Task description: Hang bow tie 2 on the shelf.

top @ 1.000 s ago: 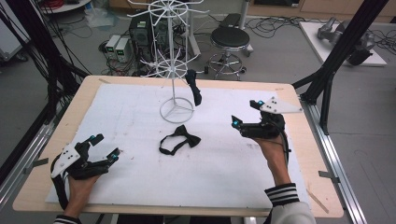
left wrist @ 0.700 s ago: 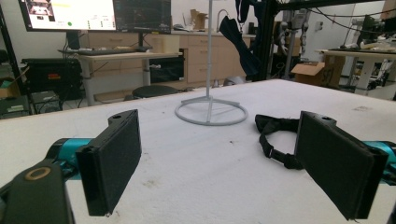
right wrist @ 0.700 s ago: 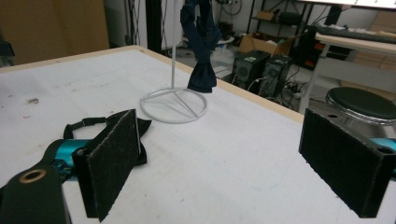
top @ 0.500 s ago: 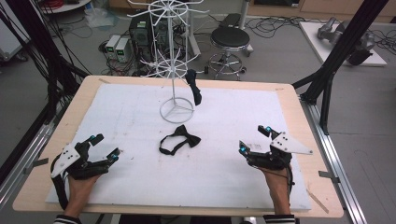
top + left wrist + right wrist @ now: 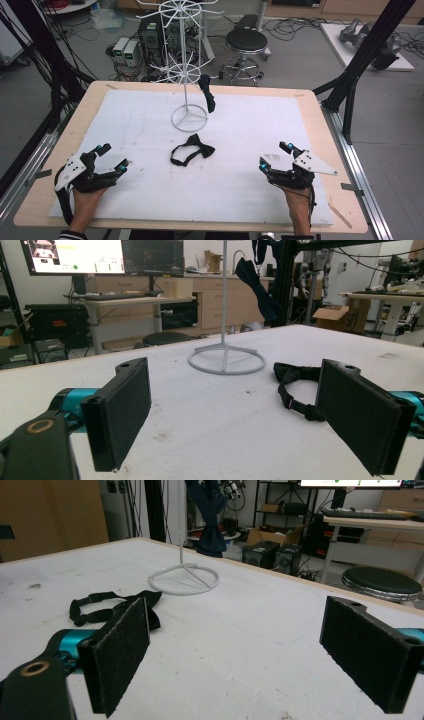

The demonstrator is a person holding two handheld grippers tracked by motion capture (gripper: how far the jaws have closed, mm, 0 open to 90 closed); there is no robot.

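High view: you are pulling your right gripper back down to the lower right, jaws wide, empty. Left gripper is gaping empty too. Bow tie is lying mid-frame, another one hanging on the rack.

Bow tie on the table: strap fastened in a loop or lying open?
Looped. The bow tie lies flat on the table, its strap curving back to the bow as one closed ring.
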